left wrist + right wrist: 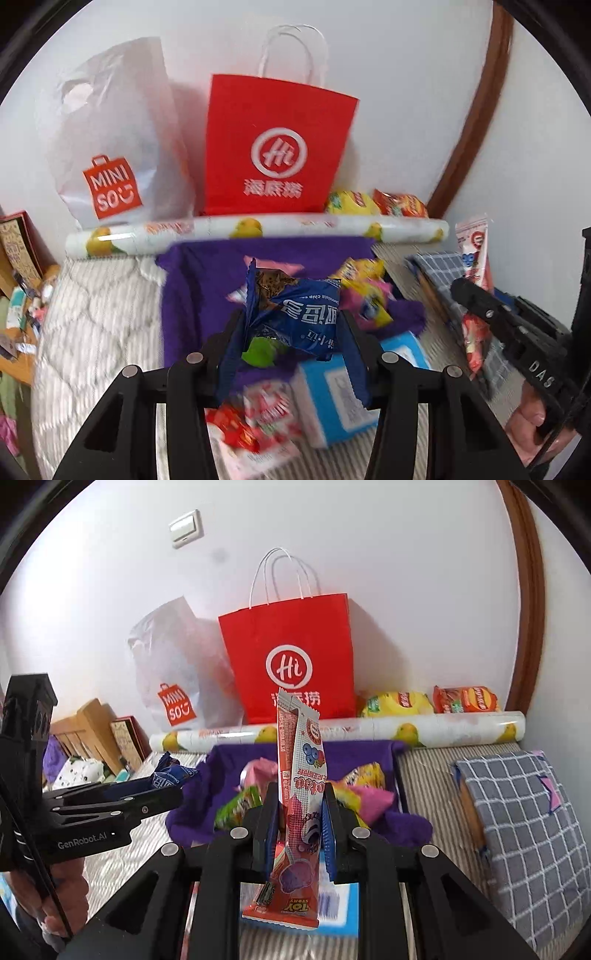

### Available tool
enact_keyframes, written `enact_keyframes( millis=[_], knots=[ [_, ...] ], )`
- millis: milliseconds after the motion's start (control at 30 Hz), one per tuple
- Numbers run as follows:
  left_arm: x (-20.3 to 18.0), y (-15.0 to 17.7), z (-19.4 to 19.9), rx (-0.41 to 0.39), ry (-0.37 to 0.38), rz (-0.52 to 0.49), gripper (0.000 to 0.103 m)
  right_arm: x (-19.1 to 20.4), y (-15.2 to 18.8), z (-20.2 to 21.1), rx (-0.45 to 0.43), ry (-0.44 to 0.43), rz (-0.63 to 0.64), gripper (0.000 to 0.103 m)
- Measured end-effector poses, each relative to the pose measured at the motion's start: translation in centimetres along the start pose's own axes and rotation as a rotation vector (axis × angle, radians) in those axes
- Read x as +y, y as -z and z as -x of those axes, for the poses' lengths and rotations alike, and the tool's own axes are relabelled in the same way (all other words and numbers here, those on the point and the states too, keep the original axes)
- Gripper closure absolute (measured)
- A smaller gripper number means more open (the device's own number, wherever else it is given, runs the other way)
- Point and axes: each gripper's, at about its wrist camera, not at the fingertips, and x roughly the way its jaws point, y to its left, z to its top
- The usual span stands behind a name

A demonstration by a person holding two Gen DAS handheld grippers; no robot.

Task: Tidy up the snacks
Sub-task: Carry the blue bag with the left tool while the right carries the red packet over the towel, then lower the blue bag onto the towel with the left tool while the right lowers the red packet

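Over on the left, white plastic bag point(110, 147) leaning on the wall, red paper bag point(275, 147) upright beside it, rolled lemon-print sheet point(258, 229) lying across in front. Left gripper point(291, 332) clamped on a blue cookie packet point(295, 314), torn end pointing up toward the bags, long axis tilted, printing upside down, held above the purple cloth point(195, 280). Further right, right gripper point(295, 808) pinching a tall red-and-white candy sachet point(301, 775), long axis straight up and down, top edge in front of the red bag. Checked grey cloth point(524, 830) far right.
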Motion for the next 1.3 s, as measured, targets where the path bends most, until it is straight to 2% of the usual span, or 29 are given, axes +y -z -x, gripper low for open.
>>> enact_keyframes(
  millis=[133,433,733,1033,1200,1300],
  knots=[
    [1.6,-1.0,-1.7,0.003,-0.032,0.030,0.055,0.1,-1.6,-2.0,-0.008,-0.012,-0.011,0.082],
    [5.4,-1.7,-5.9,0.022,0.000,0.146,0.055,1.2,-4.2,-7.2,-0.006,-0.024,-0.038,0.082],
    [7.2,-0.4,-8.3,0.030,-0.002,0.148,0.055,0.9,-2.2,-12.5,0.080,-0.040,-0.053,0.082],
    [8.3,0.7,-9.6,0.044,-0.003,0.183,0.055,-0.3,-0.2,-13.4,0.113,-0.032,-0.073,0.082],
    [8.0,0.9,-9.9,0.045,-0.029,0.166,0.055,0.3,0.4,-13.9,0.128,-0.015,-0.040,0.082],
    [8.1,0.9,-10.2,0.059,-0.009,0.177,0.055,0.8,0.4,-13.8,0.123,-0.007,-0.017,0.082]
  ],
)
